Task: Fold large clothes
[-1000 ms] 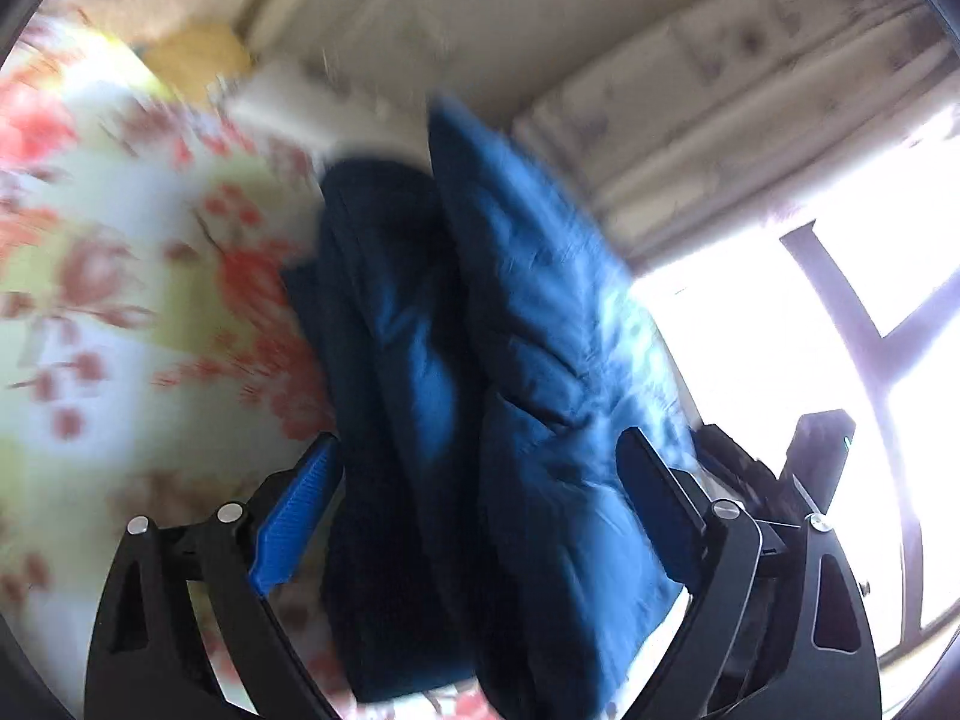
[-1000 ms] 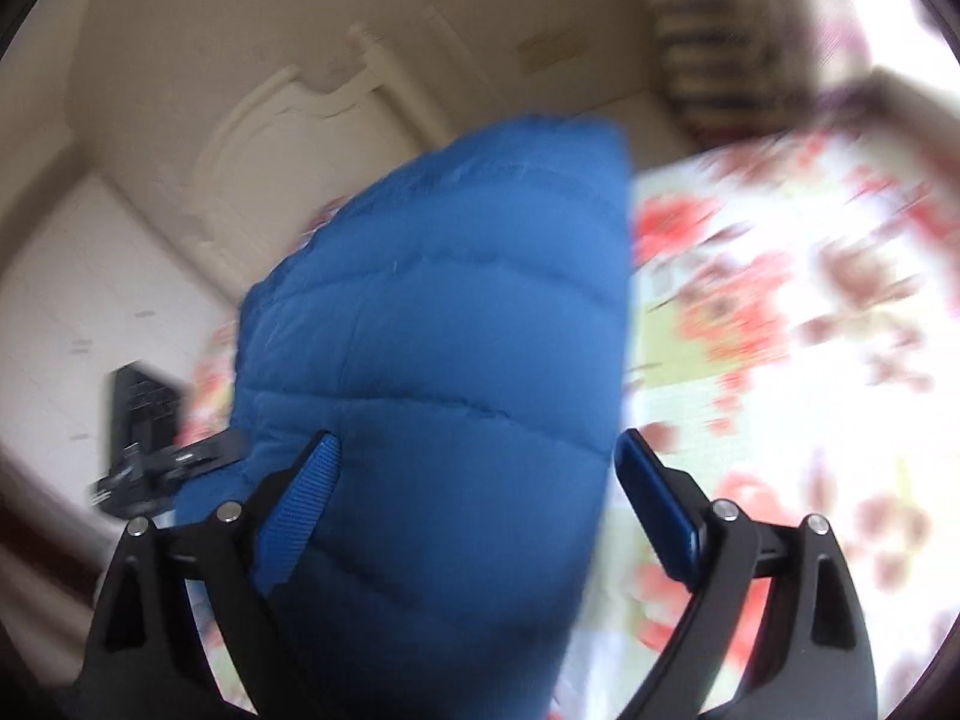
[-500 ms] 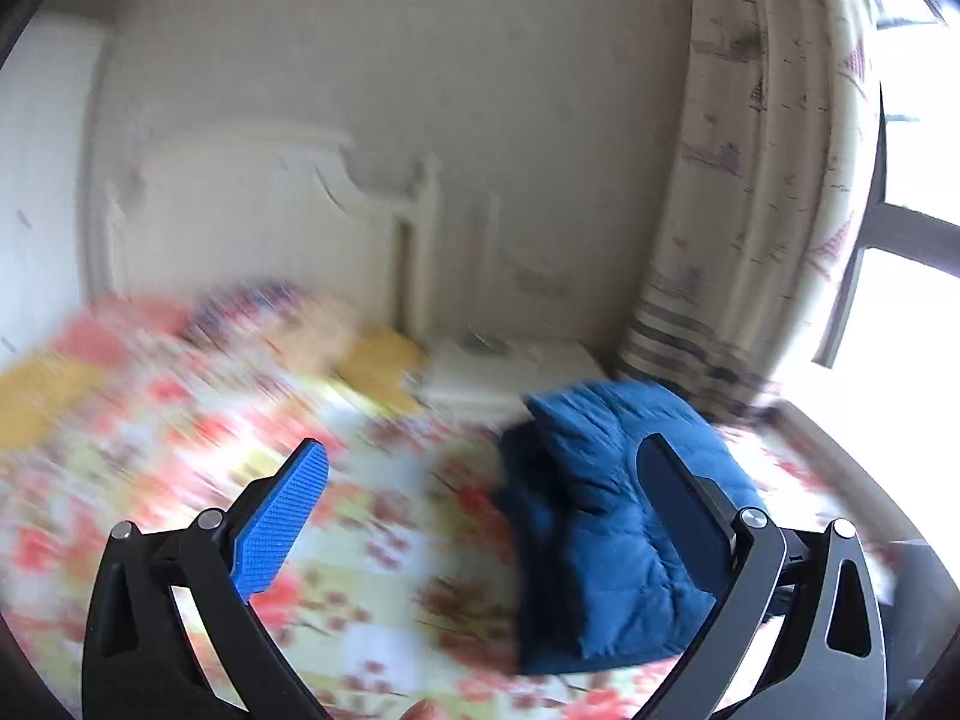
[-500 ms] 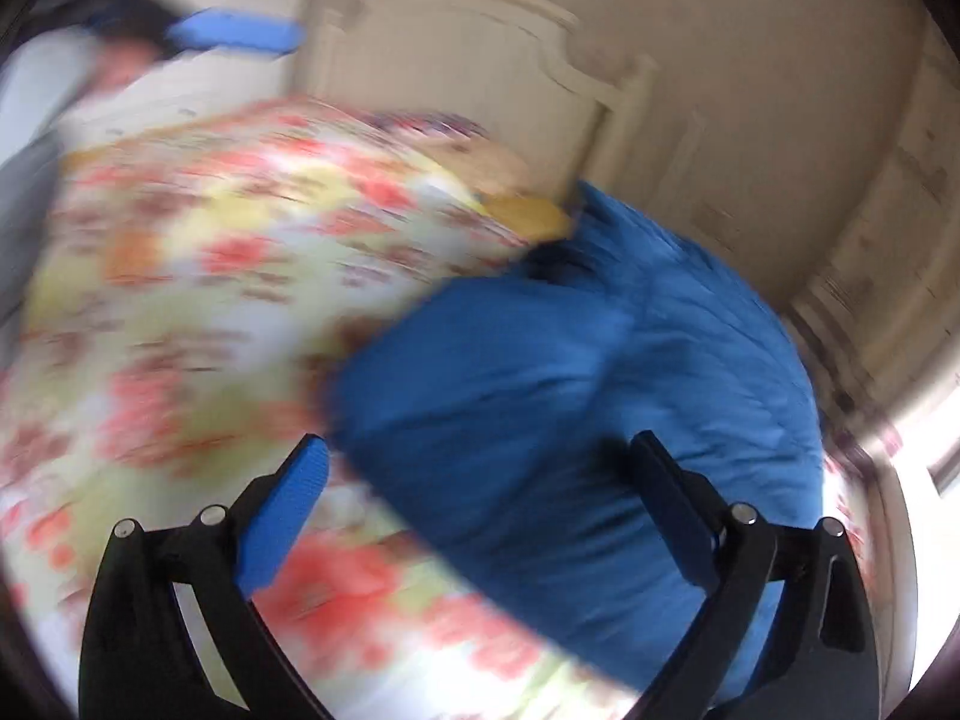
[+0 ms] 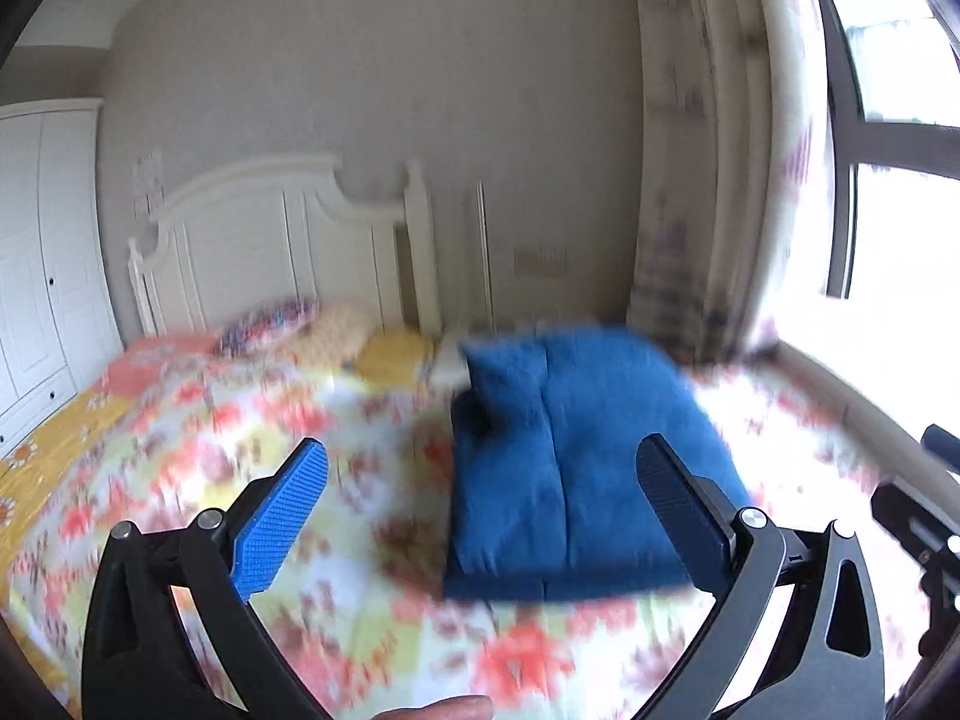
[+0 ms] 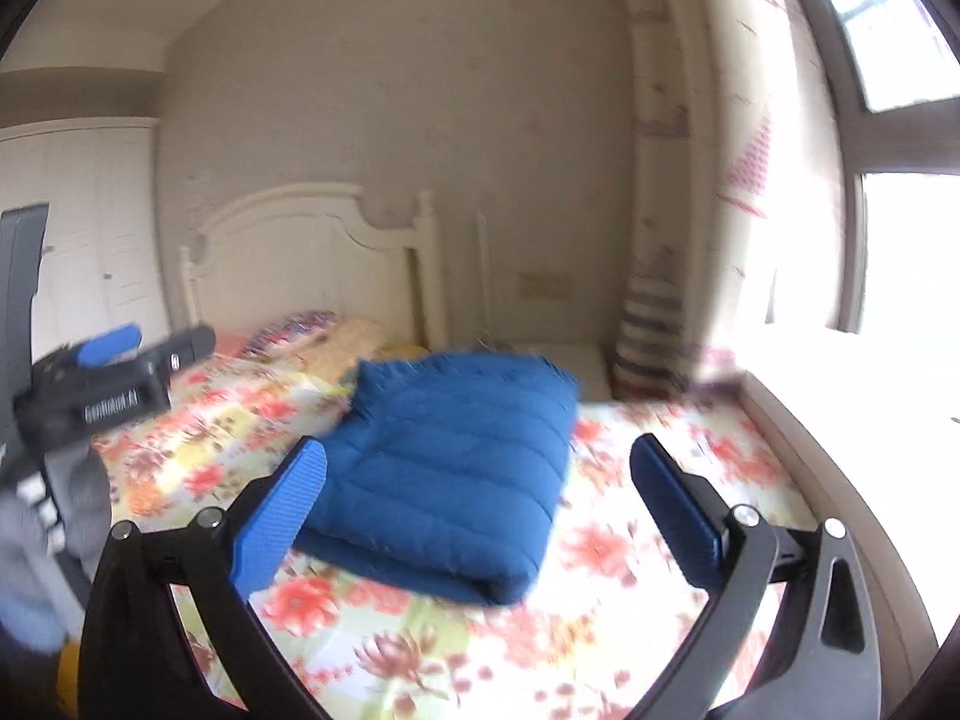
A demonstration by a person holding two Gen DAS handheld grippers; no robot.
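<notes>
Jacket: blue quilted jacket [image 5: 576,468] folded into a thick rectangular bundle, lying flat on the bed [image 5: 336,480], toward the headboard end and the window side.
Long axis: runs from the near folded edge up toward the headboard [image 5: 270,240]; a centre seam shows along that line in the left wrist view, while the quilting ribs cross it in the right wrist view.
Far end: a loose corner of the jacket stands up at the headboard end, next to a yellow pillow [image 5: 393,354].
Left gripper [image 5: 480,504]: fingers spread wide, nothing between them, hovering above the floral bedspread, apart from the jacket.
Right gripper [image 6: 477,495]: fingers likewise spread wide and empty, above the bed, clear of the jacket [image 6: 456,474].
Around: patterned pillow [image 5: 264,324] by the headboard, white wardrobe [image 5: 42,258] at left, curtain [image 5: 708,180] and bright window [image 5: 900,180] at right.
In the way: nothing lies on top of the jacket; the left gripper's body [image 6: 114,390] shows at the left edge of the right wrist view.
Blur: the bedspread pattern is smeared in both views.
</notes>
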